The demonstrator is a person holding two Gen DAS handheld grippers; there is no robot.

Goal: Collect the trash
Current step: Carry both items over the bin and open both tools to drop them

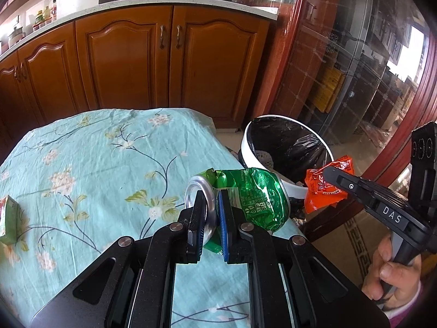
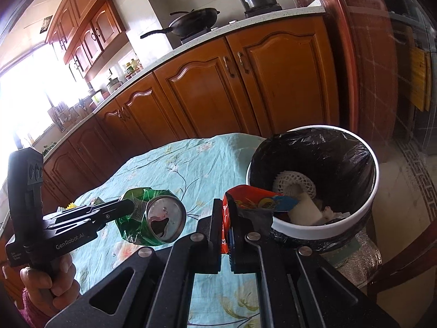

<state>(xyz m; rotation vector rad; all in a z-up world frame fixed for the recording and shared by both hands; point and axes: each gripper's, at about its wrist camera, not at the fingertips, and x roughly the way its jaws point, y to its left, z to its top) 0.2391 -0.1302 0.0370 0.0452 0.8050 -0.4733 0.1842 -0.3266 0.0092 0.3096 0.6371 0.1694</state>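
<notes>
My left gripper (image 1: 211,201) is shut on a crushed green can (image 1: 254,196), held above the right edge of the table; the can also shows in the right wrist view (image 2: 153,218). My right gripper (image 2: 225,210) is shut on a red snack wrapper (image 2: 254,199), held just left of the trash bin's rim; the wrapper shows in the left wrist view (image 1: 325,188) too. The white trash bin (image 2: 374,164) with a black liner stands beside the table's right edge and holds paper and a foam net. It also shows in the left wrist view (image 1: 247,134).
The table has a light blue floral cloth (image 1: 95,150). A green carton (image 1: 9,218) lies at its left edge. Wooden kitchen cabinets (image 1: 136,60) stand behind. A glass door with a red frame (image 1: 355,68) is to the right.
</notes>
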